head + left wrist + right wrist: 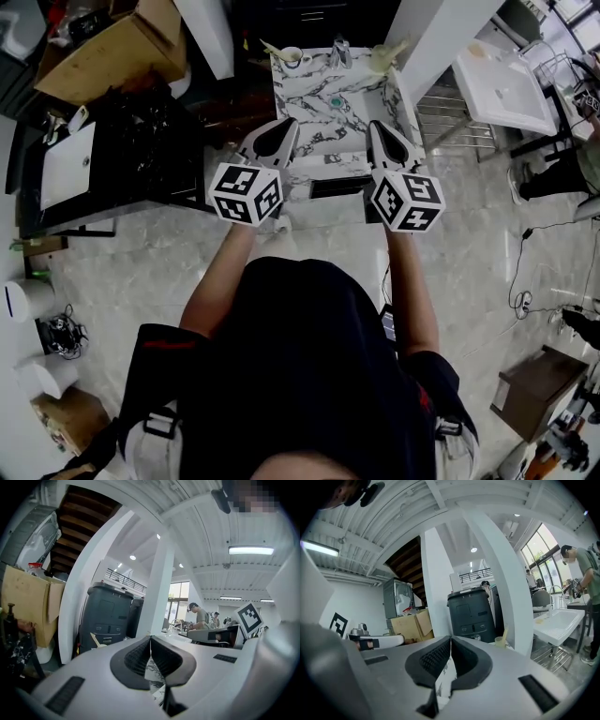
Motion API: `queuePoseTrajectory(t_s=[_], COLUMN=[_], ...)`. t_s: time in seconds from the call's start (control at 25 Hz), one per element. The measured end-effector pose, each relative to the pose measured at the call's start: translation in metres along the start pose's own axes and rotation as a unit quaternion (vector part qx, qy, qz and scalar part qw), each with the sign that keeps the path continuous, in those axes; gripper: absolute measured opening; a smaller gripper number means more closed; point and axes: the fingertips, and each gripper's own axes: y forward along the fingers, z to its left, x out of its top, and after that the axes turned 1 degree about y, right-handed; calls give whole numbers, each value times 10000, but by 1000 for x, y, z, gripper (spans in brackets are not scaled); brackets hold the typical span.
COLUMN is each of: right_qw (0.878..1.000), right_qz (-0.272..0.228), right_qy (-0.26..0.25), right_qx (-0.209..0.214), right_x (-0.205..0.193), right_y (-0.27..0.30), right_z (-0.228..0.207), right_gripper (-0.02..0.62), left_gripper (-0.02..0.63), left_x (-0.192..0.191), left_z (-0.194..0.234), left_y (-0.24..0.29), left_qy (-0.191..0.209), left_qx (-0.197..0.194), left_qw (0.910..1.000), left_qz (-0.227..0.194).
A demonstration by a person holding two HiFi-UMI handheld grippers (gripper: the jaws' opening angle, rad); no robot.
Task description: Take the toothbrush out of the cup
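At the far edge of a marble-topped washstand (314,141) stands a white cup (292,58) with a pale toothbrush (273,47) leaning out of it to the left. A second, yellowish cup (384,59) holding another brush stands at the far right corner; it also shows as a yellowish cup (501,641) in the right gripper view. A pale toothbrush handle (97,641) pokes up past the left gripper's body in its own view. My left gripper (292,125) and right gripper (373,126) hover side by side over the near part of the stand, well short of the cups. Both the left gripper (150,638) and right gripper (450,639) are shut and hold nothing.
A faucet (339,52) and a basin with a green drain (336,101) lie between the cups. A black bin (141,141) and cardboard box (112,47) stand left; a white sink (506,86) and wire rack (452,117) stand right. A person (587,573) works at the right.
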Motion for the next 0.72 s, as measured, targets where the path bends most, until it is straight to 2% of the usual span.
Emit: queuePoseTrajectory(t_s=[0.72], right_qw=[9993], right_qz=[228], right_qy=[154], right_qx=[-272], right_x=[24], right_y=[145], right_z=[-1], right_gripper=[35], left_gripper=[14], left_x=[35], left_z=[122], left_y=[84], left_qy=[-230], left_qx=[-336], left_qw=[9991], left_qz=[135])
